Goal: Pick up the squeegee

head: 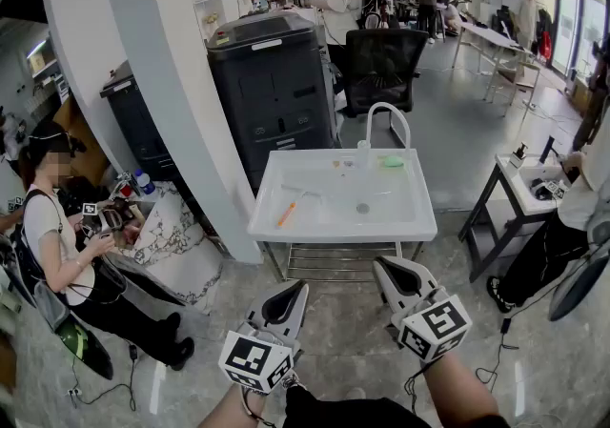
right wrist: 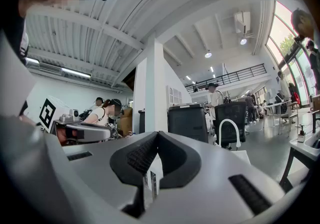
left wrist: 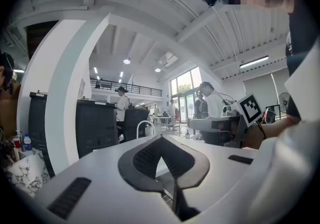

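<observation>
Far left: we note a person (head: 57,235) low by the pillar.

Left gripper (head: 298,291): held level and low, short of the sink stand. Its jaws are clenched tip to tip, with nothing between them.

Squeegee (head: 287,214): orange handle, lying in the left part of the white sink (head: 343,230) basin, well apart from both grippers.

Faucet (head: 386,121) stands at the back rim, with a green sponge (head: 392,161) just beside it.

Right gripper (head: 383,269): level, with its jaws likewise pressed together and empty.
</observation>
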